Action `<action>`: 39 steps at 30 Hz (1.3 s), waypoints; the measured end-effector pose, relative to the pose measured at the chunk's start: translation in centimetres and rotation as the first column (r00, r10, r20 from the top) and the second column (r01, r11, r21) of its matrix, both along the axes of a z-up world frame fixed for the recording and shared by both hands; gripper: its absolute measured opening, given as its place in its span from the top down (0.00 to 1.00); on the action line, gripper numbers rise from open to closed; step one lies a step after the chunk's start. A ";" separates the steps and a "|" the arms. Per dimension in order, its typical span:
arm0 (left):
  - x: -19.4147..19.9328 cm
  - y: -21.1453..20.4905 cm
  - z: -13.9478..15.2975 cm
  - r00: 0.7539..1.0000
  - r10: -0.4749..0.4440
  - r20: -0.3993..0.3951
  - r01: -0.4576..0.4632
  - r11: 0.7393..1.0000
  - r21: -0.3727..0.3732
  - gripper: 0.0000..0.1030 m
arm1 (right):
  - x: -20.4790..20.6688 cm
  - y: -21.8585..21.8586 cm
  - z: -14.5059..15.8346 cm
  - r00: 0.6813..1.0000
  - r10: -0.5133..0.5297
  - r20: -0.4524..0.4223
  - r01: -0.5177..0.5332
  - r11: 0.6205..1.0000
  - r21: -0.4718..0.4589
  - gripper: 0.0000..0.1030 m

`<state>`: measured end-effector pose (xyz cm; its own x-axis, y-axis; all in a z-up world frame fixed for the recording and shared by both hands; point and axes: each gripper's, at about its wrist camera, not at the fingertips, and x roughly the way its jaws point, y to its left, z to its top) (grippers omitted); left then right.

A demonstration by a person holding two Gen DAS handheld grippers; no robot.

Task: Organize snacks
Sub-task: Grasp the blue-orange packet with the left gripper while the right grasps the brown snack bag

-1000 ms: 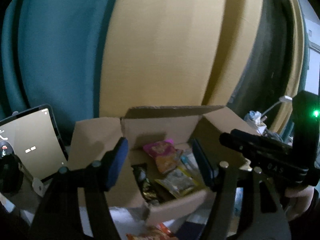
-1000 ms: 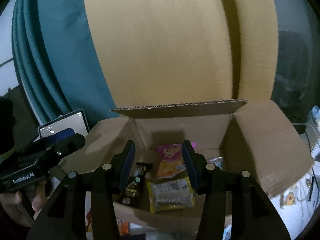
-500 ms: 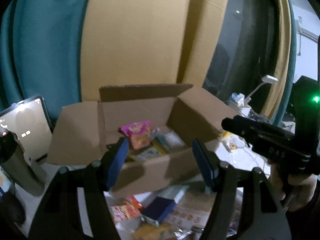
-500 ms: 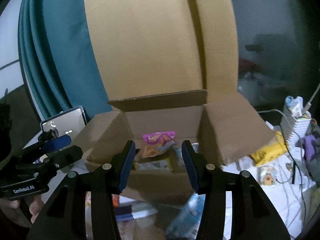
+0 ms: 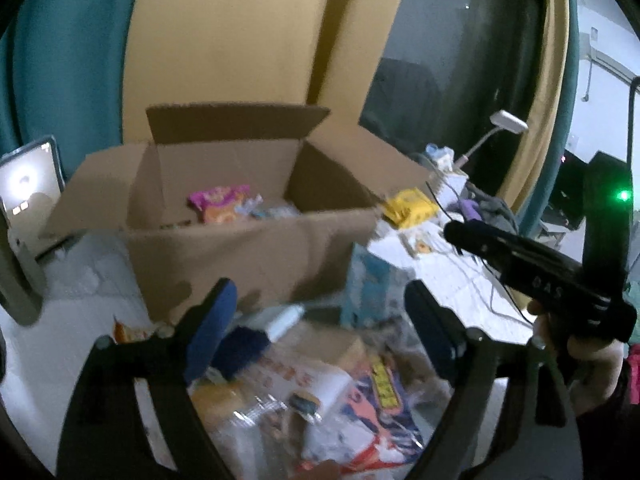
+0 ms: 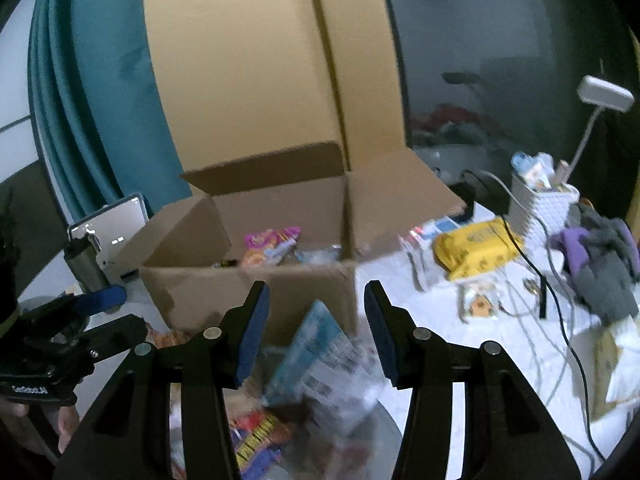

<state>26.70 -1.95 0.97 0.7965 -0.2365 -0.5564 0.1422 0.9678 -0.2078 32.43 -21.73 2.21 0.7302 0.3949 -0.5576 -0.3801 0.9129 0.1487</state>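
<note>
The cardboard box (image 5: pixel 248 248) now sits farther off and higher in both wrist views than a second ago, when both cameras looked straight down into it; both grippers have drawn back from its opening to the near side. That reads as one drop-off finished and the next pick starting. In front of the box, the loose heap of snack packets (image 5: pixel 320 392) fills the lower part of the left view, with a pale blue packet (image 6: pixel 316 356) leaning against the box's near wall. Inside the box, a pink packet (image 5: pixel 218 200) lies toward the back wall among a few others. The left gripper (image 5: pixel 324 320) hangs over the heap, fingers spread and empty. The right gripper (image 6: pixel 316 320) is likewise released, its fingers framing the blue packet without touching it.
</note>
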 end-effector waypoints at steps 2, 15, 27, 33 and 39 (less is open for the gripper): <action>-0.6 -0.8 -0.7 1.000 -0.003 -0.015 0.003 1.000 -0.002 0.15 | -0.4 -0.9 -0.7 1.000 -0.006 -0.013 0.006 1.000 0.001 0.49; -4.2 -3.8 -6.2 0.990 0.011 -0.137 -0.012 1.000 -0.011 0.15 | -2.8 -4.0 -6.5 0.993 -0.009 -0.117 0.007 1.000 -0.019 0.34; -4.0 -5.6 -9.8 0.976 0.023 -0.216 -0.017 0.999 0.029 0.07 | -3.9 -3.7 -11.4 0.974 0.043 -0.223 -0.044 0.999 0.003 0.34; -3.4 -6.9 -10.9 0.971 0.044 -0.237 -0.022 0.995 0.097 0.05 | -4.3 -4.5 -12.0 0.969 0.067 -0.239 -0.061 0.998 0.031 0.34; -2.9 -7.4 -11.5 0.969 0.046 -0.241 -0.013 0.991 0.137 0.04 | -4.6 -5.2 -12.9 0.957 0.093 -0.276 -0.080 0.995 0.056 0.33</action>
<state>23.84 -9.33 -10.56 0.6389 -0.1257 -0.7590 0.0746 0.9920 -0.1015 27.81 -26.88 -10.66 0.5106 0.4785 -0.7144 -0.3953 0.8685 0.2991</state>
